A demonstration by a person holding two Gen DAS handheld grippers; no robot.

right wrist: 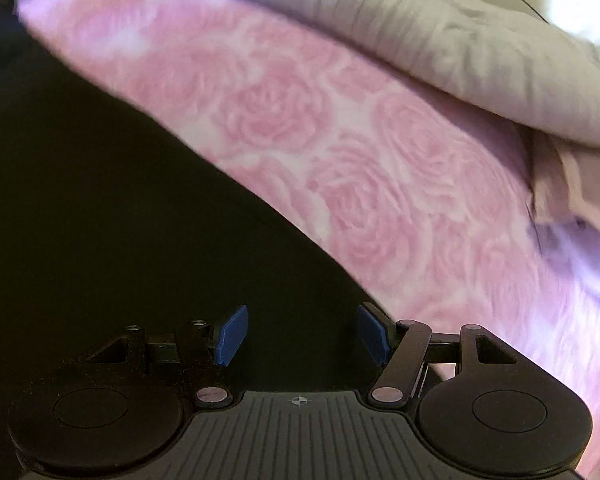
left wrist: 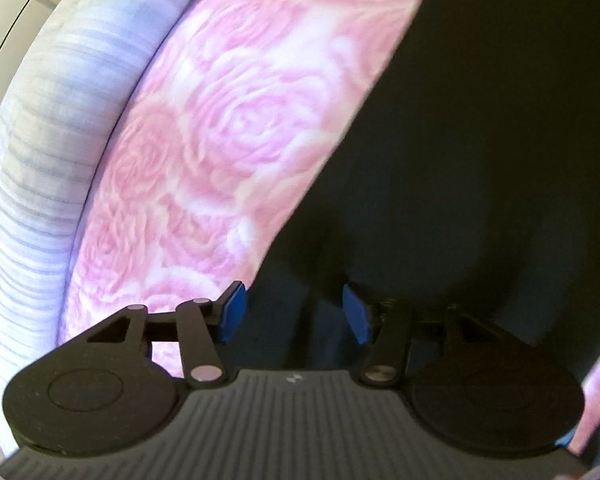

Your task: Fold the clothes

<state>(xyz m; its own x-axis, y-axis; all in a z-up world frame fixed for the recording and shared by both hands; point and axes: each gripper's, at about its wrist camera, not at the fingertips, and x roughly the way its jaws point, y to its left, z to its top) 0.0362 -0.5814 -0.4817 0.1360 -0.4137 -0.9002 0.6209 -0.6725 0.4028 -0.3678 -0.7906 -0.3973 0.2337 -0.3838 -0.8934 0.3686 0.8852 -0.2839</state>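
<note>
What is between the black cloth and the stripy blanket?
The rose sheet lies between them: a pink band with the black cloth on one side and the stripy blanket on the other. Both wrist views show it.

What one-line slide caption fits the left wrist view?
Left gripper, jaws apart and empty, above a dark garment lying on a pink rose-print sheet.

Matt black cloth garment (left wrist: 480, 140), soft rose-print pink sheet (left wrist: 228, 120), ribbed pale fabric (left wrist: 40, 160), blue rubbery pads (right wrist: 232, 334).
</note>
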